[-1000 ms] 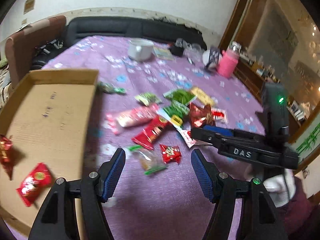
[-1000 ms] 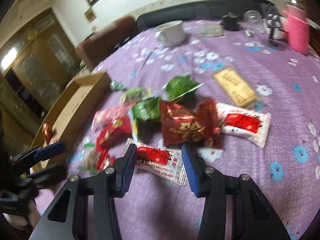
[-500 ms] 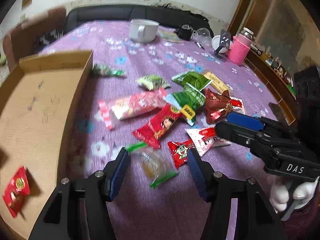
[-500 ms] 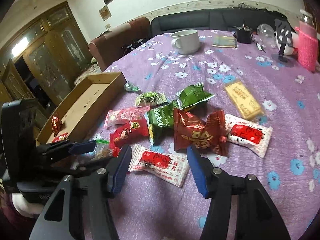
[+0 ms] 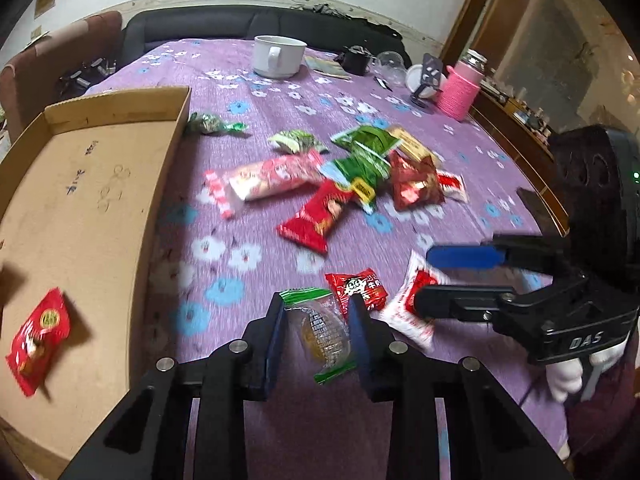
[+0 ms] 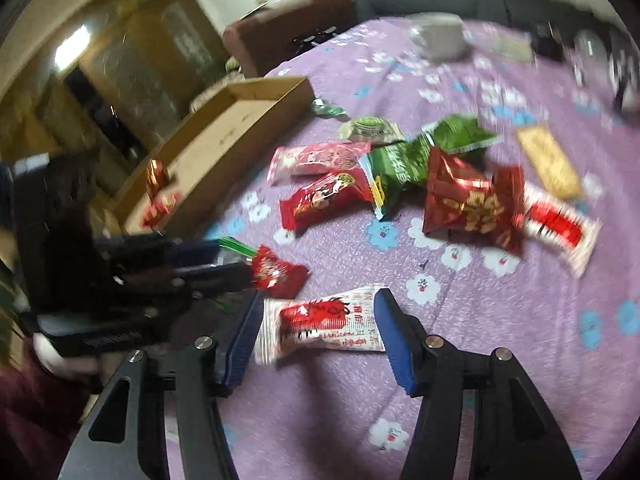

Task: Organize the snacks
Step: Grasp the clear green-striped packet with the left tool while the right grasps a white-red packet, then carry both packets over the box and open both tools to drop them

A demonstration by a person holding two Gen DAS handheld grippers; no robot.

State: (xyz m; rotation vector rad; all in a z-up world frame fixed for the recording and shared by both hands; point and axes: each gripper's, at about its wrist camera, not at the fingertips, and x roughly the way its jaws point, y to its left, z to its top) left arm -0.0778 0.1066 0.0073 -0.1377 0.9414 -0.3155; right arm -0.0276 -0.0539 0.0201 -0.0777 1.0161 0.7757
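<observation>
Left claw (image 5: 316, 332) has just been closing on the clear-wrapped snack (image 5: 322, 330) — pinch squarely; right claw (image 6: 318, 330), spread, straddles the white packet (image 6: 320, 322).

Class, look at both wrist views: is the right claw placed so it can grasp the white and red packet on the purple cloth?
Probably yes. The right claw stands open with the white and red packet between its fingers, nothing covering it. The left claw, closing on the clear packet, sits close beside but not across it.
</observation>
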